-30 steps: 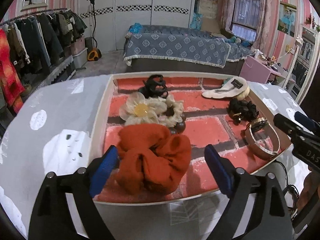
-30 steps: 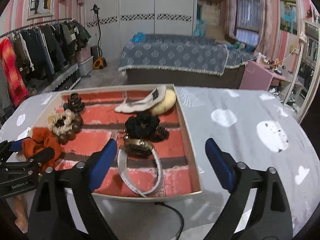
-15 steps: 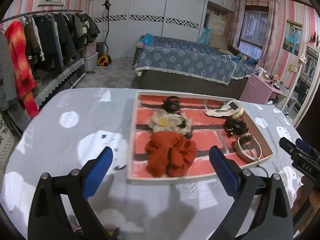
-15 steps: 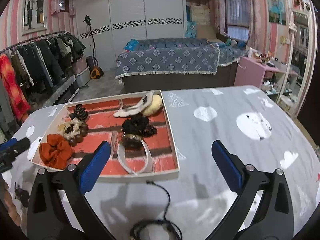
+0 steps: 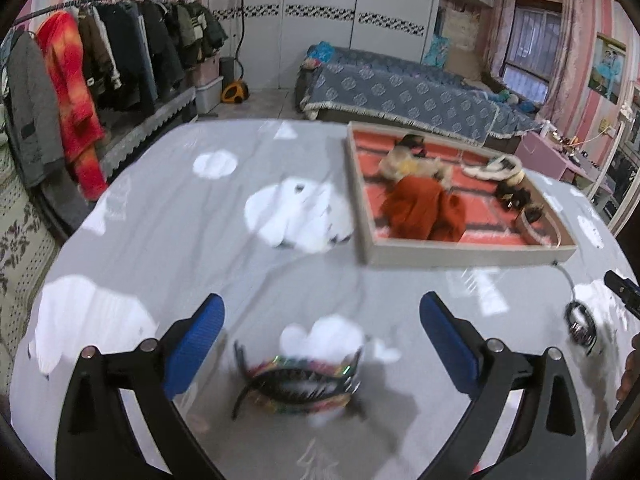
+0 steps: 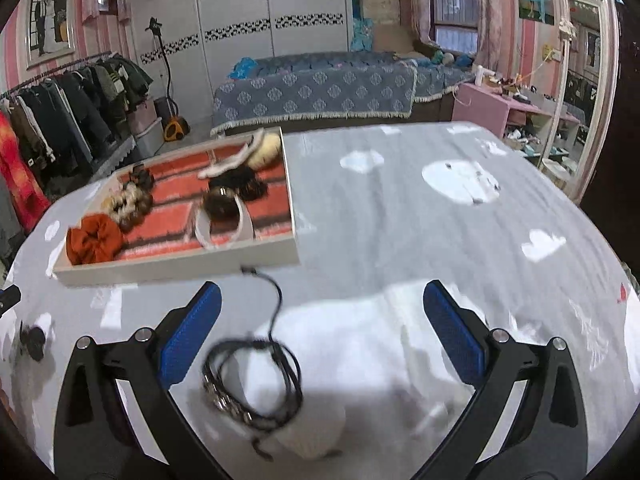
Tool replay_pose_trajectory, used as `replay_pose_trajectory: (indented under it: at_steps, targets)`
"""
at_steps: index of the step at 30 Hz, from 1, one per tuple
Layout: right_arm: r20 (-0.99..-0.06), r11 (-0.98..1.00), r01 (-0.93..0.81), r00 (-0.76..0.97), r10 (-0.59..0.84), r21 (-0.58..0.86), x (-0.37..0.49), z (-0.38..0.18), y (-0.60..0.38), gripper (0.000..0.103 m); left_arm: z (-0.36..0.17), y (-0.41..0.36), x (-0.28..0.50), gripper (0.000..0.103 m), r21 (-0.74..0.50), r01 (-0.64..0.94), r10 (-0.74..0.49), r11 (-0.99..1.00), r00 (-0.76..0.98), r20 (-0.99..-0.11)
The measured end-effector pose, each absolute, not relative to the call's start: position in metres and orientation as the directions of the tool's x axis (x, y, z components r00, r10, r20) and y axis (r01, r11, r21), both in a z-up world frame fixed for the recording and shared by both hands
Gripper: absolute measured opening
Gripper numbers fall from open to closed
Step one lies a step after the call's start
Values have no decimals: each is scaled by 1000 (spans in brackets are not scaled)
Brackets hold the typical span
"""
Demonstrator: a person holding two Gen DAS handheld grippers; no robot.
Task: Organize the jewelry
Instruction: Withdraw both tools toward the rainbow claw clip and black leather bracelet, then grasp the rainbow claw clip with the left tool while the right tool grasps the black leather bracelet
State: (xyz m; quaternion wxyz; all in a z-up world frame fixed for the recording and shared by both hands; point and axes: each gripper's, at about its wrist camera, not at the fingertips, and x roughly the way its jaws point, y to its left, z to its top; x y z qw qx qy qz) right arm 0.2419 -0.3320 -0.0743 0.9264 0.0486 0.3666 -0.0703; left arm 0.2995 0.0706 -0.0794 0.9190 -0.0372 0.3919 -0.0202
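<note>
Grey cloth with white clouds covers the table [image 5: 168, 240], the largest thing in view. On it at two o'clock from the left gripper [image 5: 322, 344] sits the tray [image 5: 460, 257], lined in red brick pattern. Inside, the orange scrunchie [image 5: 424, 208] lies nearest its front edge, with a pale flower piece at twelve o'clock from it and a headband [image 6: 224, 224] to the right. Left gripper jaws stand wide apart, nothing between the pads; a toothed hair clip [image 5: 298, 384] lies on the cloth below them. Right gripper [image 6: 322, 334] jaws are also wide apart, a coiled black cord bracelet [image 6: 256, 380] at seven o'clock, touching neither pad.
</note>
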Motion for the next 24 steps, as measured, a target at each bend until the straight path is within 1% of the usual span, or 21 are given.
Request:
replay_pose_trajectory:
  at_steps: [10,15,20,22,24]
  targets:
    - [-731,989,134,668,-135,-59,229,-98,-319,98,-106,66,279,96,-65,22,-64,998,642,-764]
    - [-754,988,127,639,-152,-92,233,-105,-315,98,-113,54,276,96,-14,37,-35,999,630,-776]
    - [-754,987,124,637,-160,-104,232,-107,-313,97,-121,52,281,96,16,23,-1,1000,610,-793]
    - [-760,987,126,631,-156,-99,233,-109,-314,94,-121,57,282,96,0,8,-4,1000,607,-795]
    - [-768,988,126,623,-150,-90,235,-110,-315,85,-122,64,283,96,-18,-20,-2,1000,603,-797]
